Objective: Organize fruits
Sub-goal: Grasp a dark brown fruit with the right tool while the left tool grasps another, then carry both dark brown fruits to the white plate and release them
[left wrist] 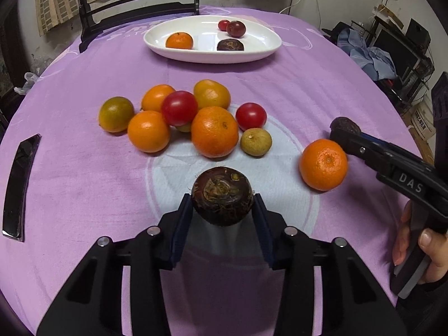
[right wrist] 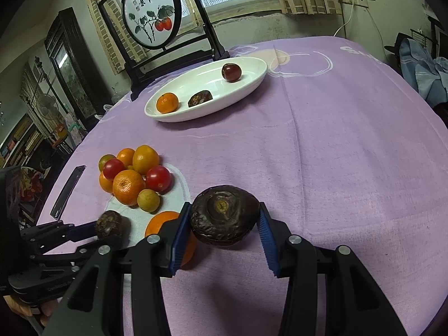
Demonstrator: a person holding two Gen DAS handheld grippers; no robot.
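My left gripper point(left wrist: 223, 200) is shut on a dark brown water chestnut point(left wrist: 222, 196) and holds it above the purple cloth; it also shows in the right wrist view point(right wrist: 110, 227). My right gripper point(right wrist: 222, 219) is shut on another dark water chestnut point(right wrist: 224, 218), seen at the right in the left wrist view point(left wrist: 345, 125). A white oval plate point(left wrist: 260, 51) at the far side holds an orange point(left wrist: 179, 40), a water chestnut point(left wrist: 230, 45) and two red fruits point(left wrist: 236, 28). A pile of oranges and tomatoes point(left wrist: 182, 117) lies mid-table. A lone orange point(left wrist: 323, 164) lies beside the right gripper.
A dark flat phone-like object point(left wrist: 19, 187) lies at the table's left edge. A black-framed round painted screen point(right wrist: 151, 11) stands behind the plate. A small yellow-green fruit point(left wrist: 256, 141) sits at the pile's near right. Clutter and shelves stand beyond the table's right edge.
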